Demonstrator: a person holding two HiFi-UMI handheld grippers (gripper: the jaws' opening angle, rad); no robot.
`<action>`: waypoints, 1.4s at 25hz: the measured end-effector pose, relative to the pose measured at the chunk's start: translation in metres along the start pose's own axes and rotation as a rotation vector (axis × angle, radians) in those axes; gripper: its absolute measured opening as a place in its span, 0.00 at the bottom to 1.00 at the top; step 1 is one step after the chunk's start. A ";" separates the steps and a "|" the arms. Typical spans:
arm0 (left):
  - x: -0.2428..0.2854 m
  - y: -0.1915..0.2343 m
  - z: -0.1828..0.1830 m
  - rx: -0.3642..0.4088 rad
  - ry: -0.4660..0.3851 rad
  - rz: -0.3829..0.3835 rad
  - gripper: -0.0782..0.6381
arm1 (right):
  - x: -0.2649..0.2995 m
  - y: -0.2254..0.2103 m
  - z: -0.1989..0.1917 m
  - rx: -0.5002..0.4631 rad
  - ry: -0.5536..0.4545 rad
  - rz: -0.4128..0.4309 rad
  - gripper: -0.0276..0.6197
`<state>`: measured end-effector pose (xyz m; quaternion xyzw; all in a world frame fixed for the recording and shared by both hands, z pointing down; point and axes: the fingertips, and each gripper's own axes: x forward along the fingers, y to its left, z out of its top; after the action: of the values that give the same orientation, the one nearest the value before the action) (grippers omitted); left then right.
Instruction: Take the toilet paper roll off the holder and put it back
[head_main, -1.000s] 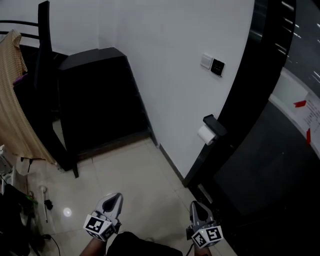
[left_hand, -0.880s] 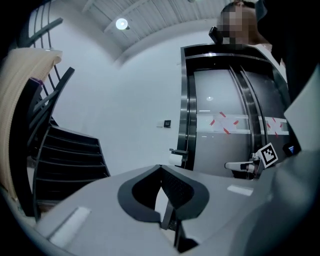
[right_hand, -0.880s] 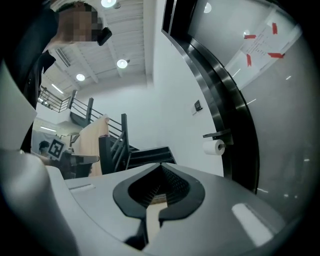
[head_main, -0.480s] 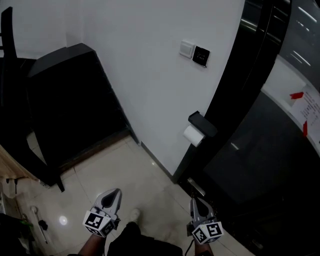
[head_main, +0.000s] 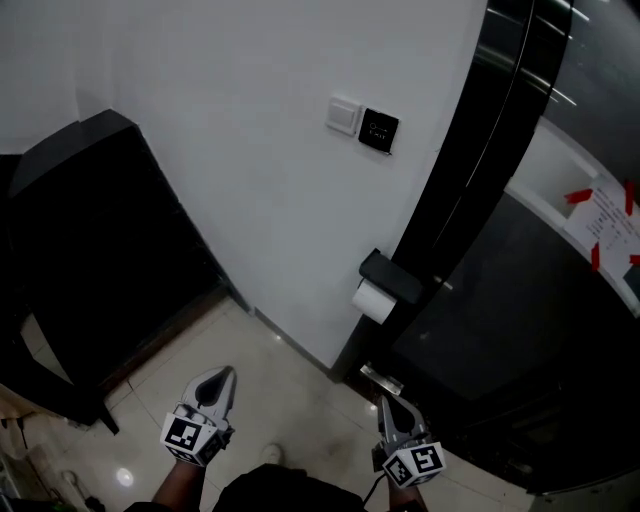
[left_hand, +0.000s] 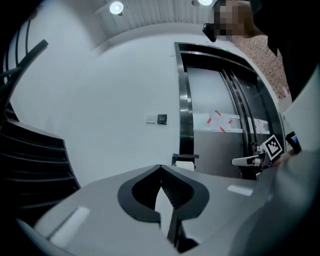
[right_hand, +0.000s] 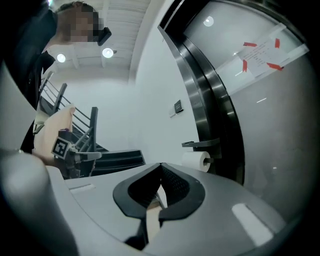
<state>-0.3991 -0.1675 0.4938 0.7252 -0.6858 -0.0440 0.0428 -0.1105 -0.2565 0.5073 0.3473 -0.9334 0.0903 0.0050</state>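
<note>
A white toilet paper roll (head_main: 374, 300) hangs on a black holder (head_main: 392, 277) with a flat top, fixed where the white wall meets the dark door frame. The right gripper view shows the roll (right_hand: 198, 161) under the holder (right_hand: 202, 144), ahead and slightly right. In the left gripper view the holder (left_hand: 184, 158) is small and far ahead. My left gripper (head_main: 220, 375) is low at the bottom left, shut and empty. My right gripper (head_main: 389, 404) is at the bottom, below the roll, shut and empty. Both are well short of the roll.
A light switch and a dark panel (head_main: 378, 130) sit on the wall above the holder. A black cabinet (head_main: 90, 240) stands at the left. A dark glass door (head_main: 520, 330) with a taped paper notice (head_main: 605, 220) fills the right. Pale floor tiles (head_main: 290, 400) lie below.
The view has swung right and toward the wall. The holder and roll have shifted left and lower in the head view and look larger. The tan cloth and the rack at left have left the view.
</note>
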 end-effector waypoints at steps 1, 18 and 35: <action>0.008 0.003 0.001 -0.007 -0.002 -0.016 0.11 | 0.000 -0.004 0.001 0.001 -0.001 -0.026 0.06; 0.122 -0.042 -0.015 -0.013 0.072 -0.290 0.11 | -0.042 -0.048 0.011 0.012 -0.029 -0.327 0.06; 0.224 -0.105 -0.008 -0.471 0.043 -0.327 0.11 | 0.006 -0.138 0.046 -0.002 -0.096 -0.249 0.06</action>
<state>-0.2819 -0.3854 0.4880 0.7970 -0.5296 -0.1929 0.2170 -0.0229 -0.3709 0.4848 0.4645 -0.8823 0.0711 -0.0279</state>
